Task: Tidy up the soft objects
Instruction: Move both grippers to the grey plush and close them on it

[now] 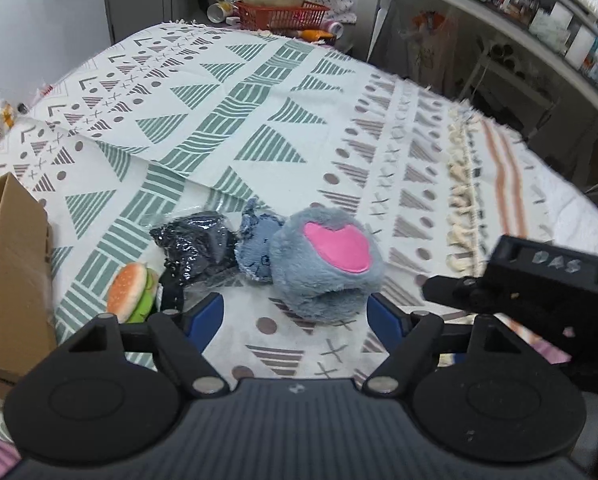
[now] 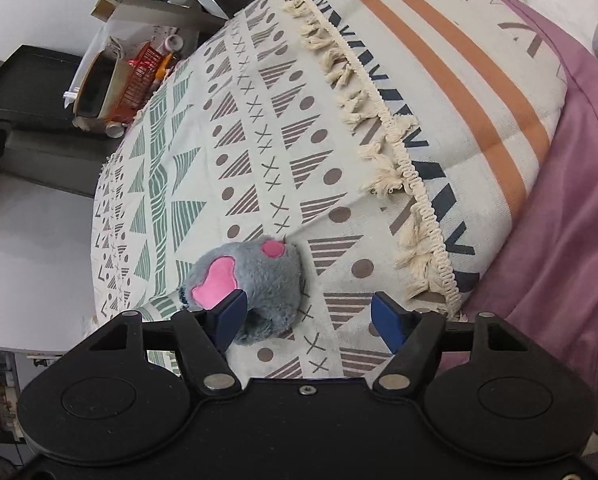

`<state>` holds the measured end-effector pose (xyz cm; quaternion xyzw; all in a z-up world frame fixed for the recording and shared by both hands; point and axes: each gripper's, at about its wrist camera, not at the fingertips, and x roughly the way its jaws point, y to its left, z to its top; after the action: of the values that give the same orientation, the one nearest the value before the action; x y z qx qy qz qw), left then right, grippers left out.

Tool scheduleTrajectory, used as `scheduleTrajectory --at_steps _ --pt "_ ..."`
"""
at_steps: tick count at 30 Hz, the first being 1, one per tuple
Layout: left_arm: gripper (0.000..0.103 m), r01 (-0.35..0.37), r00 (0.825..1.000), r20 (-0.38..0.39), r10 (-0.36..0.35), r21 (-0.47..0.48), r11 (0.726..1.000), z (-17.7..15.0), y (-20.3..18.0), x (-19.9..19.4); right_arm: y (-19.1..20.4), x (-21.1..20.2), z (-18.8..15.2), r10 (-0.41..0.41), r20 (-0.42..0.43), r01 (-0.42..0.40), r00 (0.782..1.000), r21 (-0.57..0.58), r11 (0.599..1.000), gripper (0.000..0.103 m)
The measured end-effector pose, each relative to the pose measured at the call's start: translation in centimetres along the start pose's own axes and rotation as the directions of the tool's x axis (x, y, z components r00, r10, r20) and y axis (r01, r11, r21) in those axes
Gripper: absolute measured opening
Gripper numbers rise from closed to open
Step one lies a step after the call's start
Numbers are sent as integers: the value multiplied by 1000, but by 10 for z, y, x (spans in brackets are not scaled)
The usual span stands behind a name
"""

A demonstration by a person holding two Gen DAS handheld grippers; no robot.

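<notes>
Both tongs (image 1: pixel 295 322) (image 2: pixel 307 316) spread; plush paw (image 1: pixel 325 264) between left pair, cardboard box (image 1: pixel 15 272) left.

I take this for a lived-in room of a home, a bedroom used partly for storage. Across the middle of my left view spreads a patterned throw (image 1: pixel 259 120) with tassels, and my right view shows a mauve bedsheet (image 2: pixel 571 208) under it at the right edge. At top centre, a red basket (image 1: pixel 281 14) holds stacked bowls; cluttered shelves (image 1: pixel 547 12) fill the upper right.
</notes>
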<state>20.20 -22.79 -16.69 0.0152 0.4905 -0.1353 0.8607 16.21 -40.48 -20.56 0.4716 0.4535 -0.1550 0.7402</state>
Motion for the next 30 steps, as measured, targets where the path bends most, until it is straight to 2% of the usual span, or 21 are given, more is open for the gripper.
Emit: scheduleTrajectory --at_steps 6,9,11,14,19,22,30 --pt "73 -22 999 -39 22 -10 1000 0 4 30 -4 10 2 8 -41 -8 999 23 1000 69" --pt "72 -29 999 -23 29 -5 1000 3 5 38 -5 18 4 14 -71 -11 997 31 999 69" --pt "65 -32 999 -7 32 6 999 6 3 39 -7 24 4 28 -102 -24 994 47 999 69" --pt "61 -7 1000 18 7 11 1000 12 3 41 -12 31 6 50 -124 -40 991 85 996 69" --pt "52 38 999 23 -38 14 999 22 2 48 -22 41 13 123 -128 -97 984 192 977 54" --pt "45 76 997 7 -76 -14 997 27 2 55 -25 46 17 146 -123 -116 982 226 967 51" --pt "31 97 995 6 -97 -28 995 31 0 66 -11 53 19 158 -99 -140 982 163 977 51"
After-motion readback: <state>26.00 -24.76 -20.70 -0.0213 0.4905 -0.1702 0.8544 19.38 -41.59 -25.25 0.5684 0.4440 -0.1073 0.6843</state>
